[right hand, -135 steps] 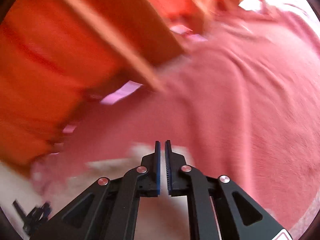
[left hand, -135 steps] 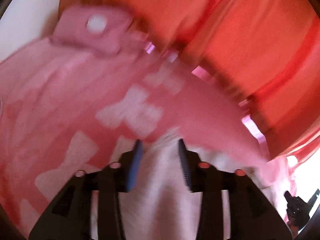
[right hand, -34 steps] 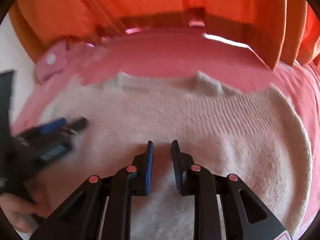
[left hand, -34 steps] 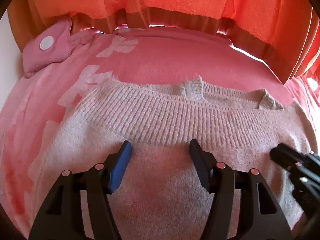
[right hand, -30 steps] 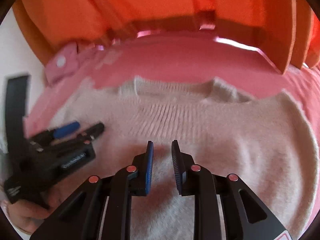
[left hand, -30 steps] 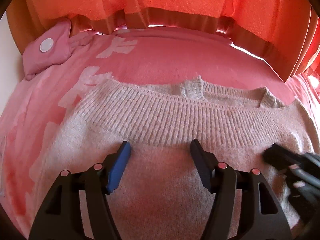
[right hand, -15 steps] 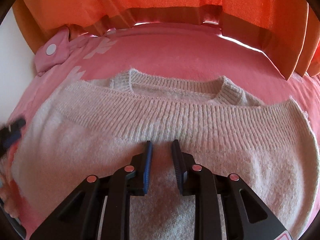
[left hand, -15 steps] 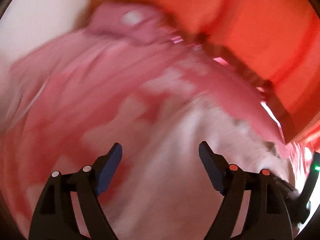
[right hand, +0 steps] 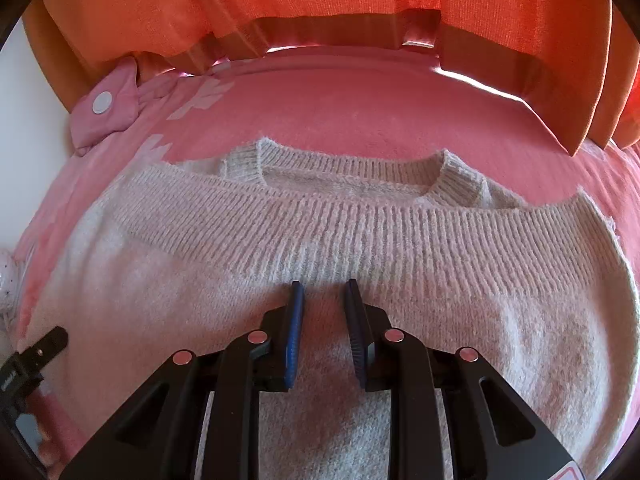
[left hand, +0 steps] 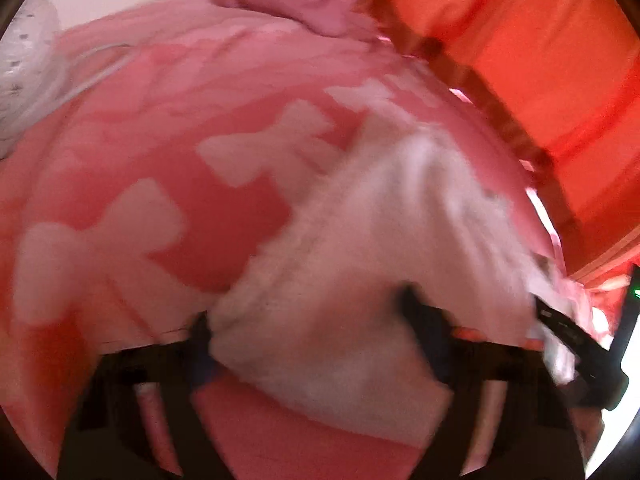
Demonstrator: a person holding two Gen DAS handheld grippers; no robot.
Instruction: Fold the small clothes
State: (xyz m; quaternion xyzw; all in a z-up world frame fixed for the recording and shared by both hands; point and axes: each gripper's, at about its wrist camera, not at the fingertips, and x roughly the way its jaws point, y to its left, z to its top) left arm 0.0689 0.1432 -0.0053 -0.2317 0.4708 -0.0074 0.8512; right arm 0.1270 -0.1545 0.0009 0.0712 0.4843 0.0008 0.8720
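A small pale knitted sweater (right hand: 360, 240) lies folded on a pink bed cover (right hand: 360, 104), ribbed hem over the collar. My right gripper (right hand: 322, 296) hovers just over its middle, jaws a little apart and empty. In the blurred left wrist view the sweater (left hand: 360, 280) fills the space between the wide-open fingers of my left gripper (left hand: 316, 336), at the sweater's left edge. The left gripper also shows at the lower left of the right wrist view (right hand: 36, 354).
The cover has pale bow shapes (left hand: 100, 240). A pink pillow with a white button (right hand: 108, 108) lies at the far left. Orange curtains (right hand: 320, 0) hang behind the bed. A white wall (right hand: 24, 100) is at the left.
My left gripper has swung from over the sweater's middle to its left edge and opened wider. My right gripper has opened slightly and stayed over the middle.
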